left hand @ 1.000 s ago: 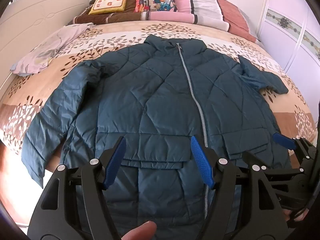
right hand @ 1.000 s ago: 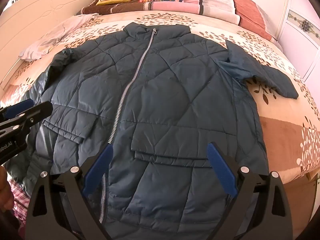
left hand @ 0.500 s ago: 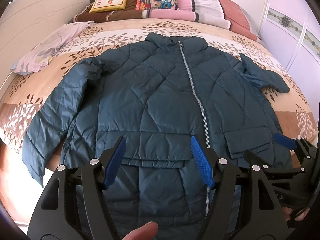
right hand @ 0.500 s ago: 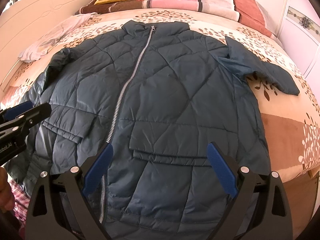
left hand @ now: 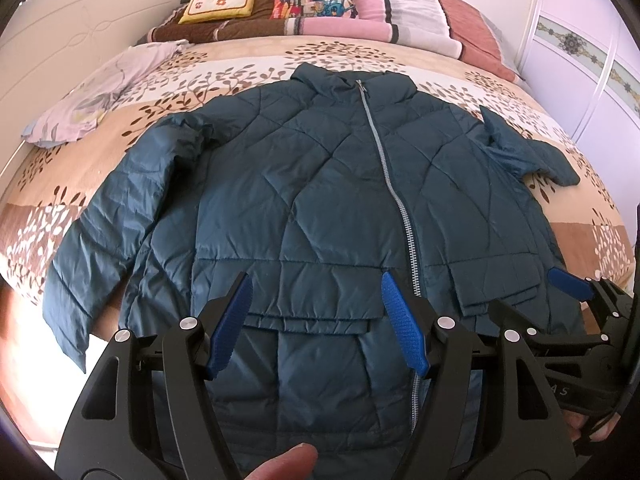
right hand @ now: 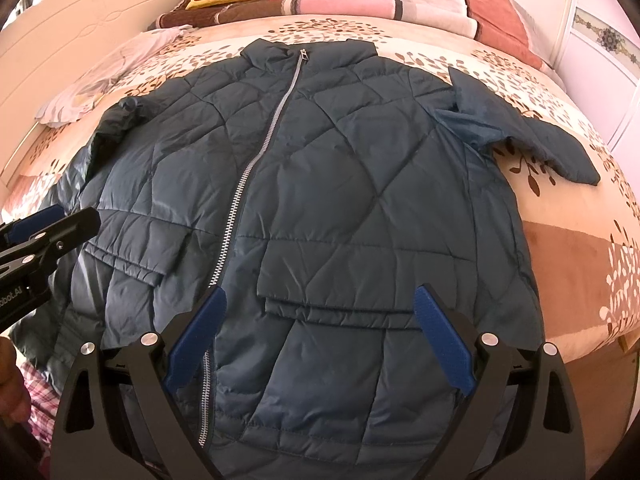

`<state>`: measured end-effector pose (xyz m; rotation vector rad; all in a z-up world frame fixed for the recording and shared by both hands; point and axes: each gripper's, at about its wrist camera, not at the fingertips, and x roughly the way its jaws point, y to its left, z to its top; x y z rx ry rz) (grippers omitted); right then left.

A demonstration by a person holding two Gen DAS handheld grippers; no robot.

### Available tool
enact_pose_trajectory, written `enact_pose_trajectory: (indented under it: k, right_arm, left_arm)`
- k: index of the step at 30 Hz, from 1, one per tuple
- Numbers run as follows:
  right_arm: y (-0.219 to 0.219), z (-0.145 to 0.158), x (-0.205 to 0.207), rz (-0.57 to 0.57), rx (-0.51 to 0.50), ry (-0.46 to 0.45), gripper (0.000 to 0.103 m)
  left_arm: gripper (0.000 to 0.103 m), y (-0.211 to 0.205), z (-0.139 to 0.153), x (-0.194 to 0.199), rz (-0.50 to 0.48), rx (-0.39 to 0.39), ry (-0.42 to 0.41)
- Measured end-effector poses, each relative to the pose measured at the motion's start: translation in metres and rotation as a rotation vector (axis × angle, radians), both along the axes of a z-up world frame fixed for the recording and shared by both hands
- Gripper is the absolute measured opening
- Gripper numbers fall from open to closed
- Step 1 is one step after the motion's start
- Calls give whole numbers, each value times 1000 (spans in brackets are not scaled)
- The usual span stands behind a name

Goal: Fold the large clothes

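Observation:
A dark teal quilted jacket (left hand: 312,184) (right hand: 340,184) lies face up on the bed, zipped, collar toward the pillows, hem at the near edge. One sleeve (left hand: 104,232) stretches out left; the other sleeve (right hand: 532,136) bends out right. My left gripper (left hand: 316,284) hovers open over the left pocket flap, nothing between its blue pads. My right gripper (right hand: 320,296) hovers open above the right pocket flap, also empty. Each gripper shows at the edge of the other's view: the right gripper (left hand: 568,284) and the left gripper (right hand: 52,216).
The bed (left hand: 572,232) has a floral beige cover. Pillows and cushions (left hand: 320,0) line the far end, and a pale lilac cloth (left hand: 100,96) lies at the far left. A white headboard panel (left hand: 80,32) runs along the left, cabinet doors (left hand: 592,60) on the right.

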<state>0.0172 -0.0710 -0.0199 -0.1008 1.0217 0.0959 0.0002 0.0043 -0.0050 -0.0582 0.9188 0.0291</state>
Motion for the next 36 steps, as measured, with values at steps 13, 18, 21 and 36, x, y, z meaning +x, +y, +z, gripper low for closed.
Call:
enact_pose_trajectory:
  k: [13,18,21,36]
  right_arm:
    - [-1,-1,0,-5,7,7,92]
    - [-2,-1,1,-3,6,9,92]
    - [-2,-1,1,-2,7,8,92]
    - [-3,-2,1,-3,9,9,92]
  left_arm:
    - [67,0,-1,0,0,0,2]
    - [67,1,-2,-1,1,0,4]
    - [67,1,-2,0,1,0,4]
    - [67,1,-1,0,0,0,7]
